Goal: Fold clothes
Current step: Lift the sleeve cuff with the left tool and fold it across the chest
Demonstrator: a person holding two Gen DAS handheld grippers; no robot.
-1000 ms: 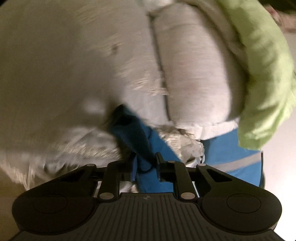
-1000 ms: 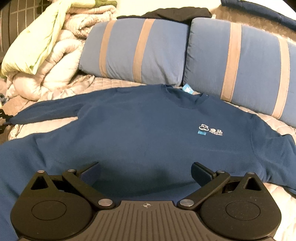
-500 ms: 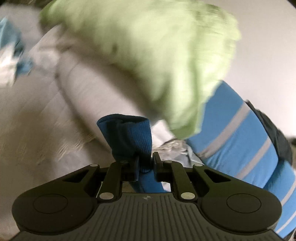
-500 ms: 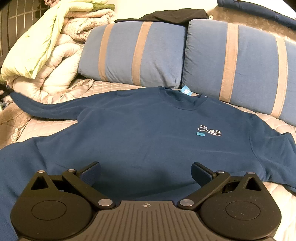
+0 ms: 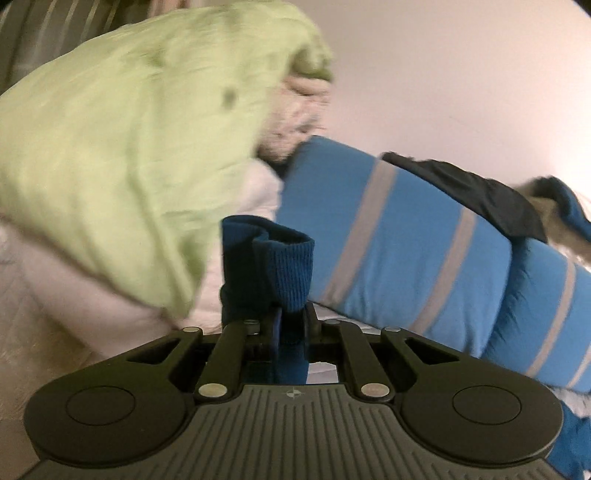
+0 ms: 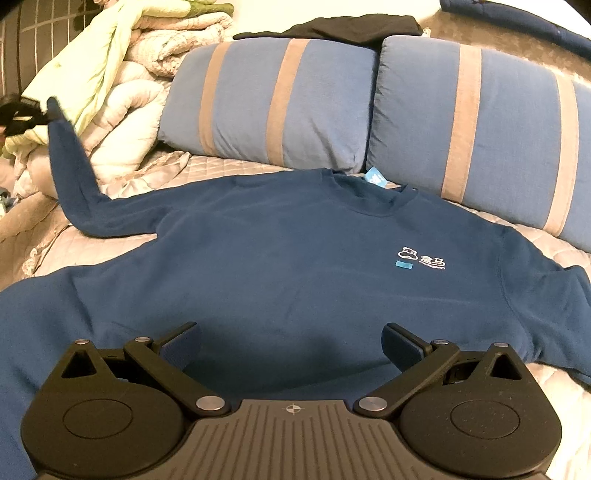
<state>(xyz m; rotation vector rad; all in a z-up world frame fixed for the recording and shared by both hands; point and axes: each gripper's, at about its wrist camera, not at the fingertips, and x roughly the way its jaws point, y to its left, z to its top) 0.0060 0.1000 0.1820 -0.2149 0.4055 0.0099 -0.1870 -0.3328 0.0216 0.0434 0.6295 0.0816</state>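
Observation:
A dark blue sweatshirt [image 6: 295, 258] lies flat, front up, on the quilted bed, with a small white logo [image 6: 421, 258] on the chest. Its left sleeve [image 6: 70, 177] rises off the bed toward the far left. My left gripper [image 5: 292, 317] is shut on that sleeve's ribbed cuff [image 5: 284, 266], which sticks up between the fingers. The same gripper shows as a dark shape [image 6: 22, 118] in the right wrist view. My right gripper [image 6: 291, 343] hangs open low over the sweatshirt's hem, with nothing between its fingers.
Two blue pillows with tan stripes [image 6: 273, 103] [image 6: 480, 122] lean at the head of the bed. A pile of white and pale green bedding [image 6: 122, 85] fills the far left corner. A black garment [image 6: 351, 27] lies on top of the pillows.
My left gripper has lifted the sleeve cuff up off the bed and swung toward the pillows. The sleeve now stands up at the left. The right gripper has stayed open and nearly still.

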